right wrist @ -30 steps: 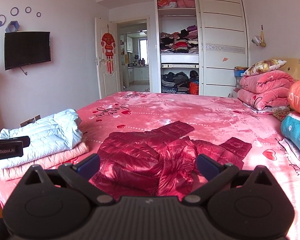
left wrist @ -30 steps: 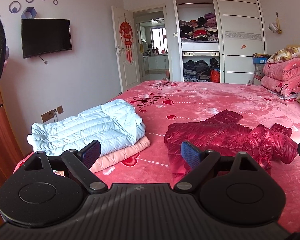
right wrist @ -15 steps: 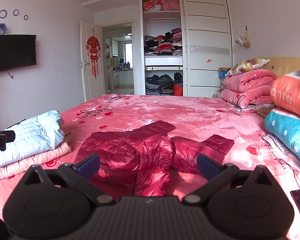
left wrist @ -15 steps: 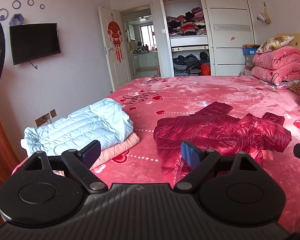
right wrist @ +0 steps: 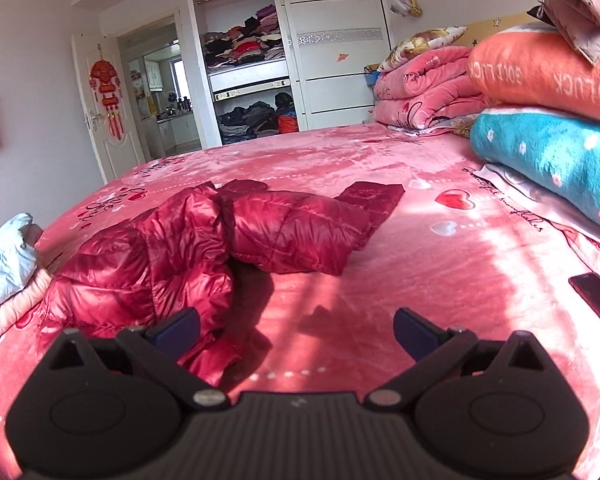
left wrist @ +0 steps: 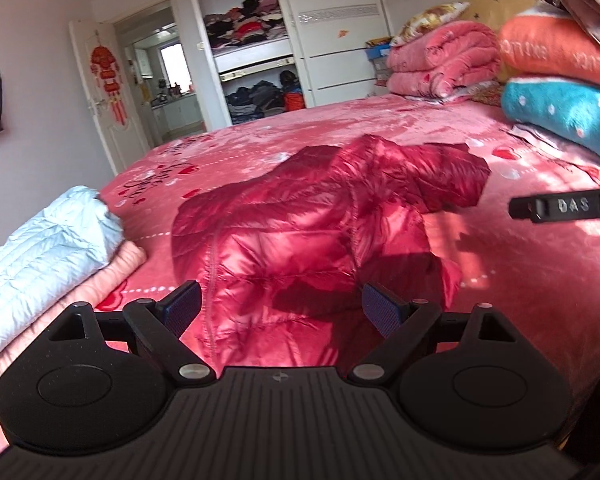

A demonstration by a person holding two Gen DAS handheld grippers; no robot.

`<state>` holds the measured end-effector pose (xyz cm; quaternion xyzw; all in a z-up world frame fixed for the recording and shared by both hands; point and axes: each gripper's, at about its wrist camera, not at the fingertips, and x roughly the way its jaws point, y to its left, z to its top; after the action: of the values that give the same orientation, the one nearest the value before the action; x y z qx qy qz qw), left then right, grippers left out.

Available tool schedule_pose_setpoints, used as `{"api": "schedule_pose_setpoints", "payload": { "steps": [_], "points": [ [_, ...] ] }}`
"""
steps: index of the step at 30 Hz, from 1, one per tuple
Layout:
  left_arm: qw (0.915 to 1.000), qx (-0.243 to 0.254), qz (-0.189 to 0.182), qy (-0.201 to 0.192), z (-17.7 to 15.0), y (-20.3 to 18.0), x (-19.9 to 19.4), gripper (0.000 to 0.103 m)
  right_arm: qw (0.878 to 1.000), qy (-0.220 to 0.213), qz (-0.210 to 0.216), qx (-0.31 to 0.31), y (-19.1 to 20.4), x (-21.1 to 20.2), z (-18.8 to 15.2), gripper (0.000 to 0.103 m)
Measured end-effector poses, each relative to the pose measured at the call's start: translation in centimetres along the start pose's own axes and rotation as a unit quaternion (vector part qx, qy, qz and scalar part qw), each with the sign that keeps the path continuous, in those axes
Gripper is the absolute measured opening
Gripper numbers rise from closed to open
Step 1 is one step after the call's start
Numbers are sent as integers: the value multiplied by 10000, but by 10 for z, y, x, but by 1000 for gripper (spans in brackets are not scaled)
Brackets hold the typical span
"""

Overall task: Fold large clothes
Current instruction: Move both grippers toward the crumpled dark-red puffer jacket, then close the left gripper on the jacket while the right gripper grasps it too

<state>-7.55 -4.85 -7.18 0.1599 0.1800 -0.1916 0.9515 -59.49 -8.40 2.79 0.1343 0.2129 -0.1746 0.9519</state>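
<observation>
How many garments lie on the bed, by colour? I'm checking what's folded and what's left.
Dark red puffer jacket, unfolded: 1
Light blue puffer jacket, folded: 1
Pink garment, folded beneath the blue one: 1
Total: 3

jacket (left wrist: 308,232): glossy dark red | bedspread (right wrist: 380,280): pink, red hearts | folded coat (left wrist: 40,248): pale blue

One crumpled red puffer jacket (left wrist: 300,232), two folded garments stacked at the left (left wrist: 40,256), one dark phone (right wrist: 598,300), and four folded blankets (right wrist: 548,152) lie on the bed (right wrist: 420,280).
</observation>
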Motion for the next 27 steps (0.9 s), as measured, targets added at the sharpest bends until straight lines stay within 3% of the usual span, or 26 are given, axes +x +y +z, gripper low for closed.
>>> {"api": "schedule_pose_setpoints", "payload": {
  "steps": [4,9,18,27],
  "points": [
    [9971,630,-426,14,-27,-47,3,103,9998,87,-4,159,-13,19,-1,102],
    [9935,972,-564,171,-50,-79,23,103,9986,284,158,413,-24,43,1,102],
    [9906,1188,-494,473,-69,-133,60,103,9968,345,471,554,-37,87,10,93],
    [9922,981,-395,659,-91,-158,44,103,9849,201,1076,1341,-67,135,27,92]
  ]
}}
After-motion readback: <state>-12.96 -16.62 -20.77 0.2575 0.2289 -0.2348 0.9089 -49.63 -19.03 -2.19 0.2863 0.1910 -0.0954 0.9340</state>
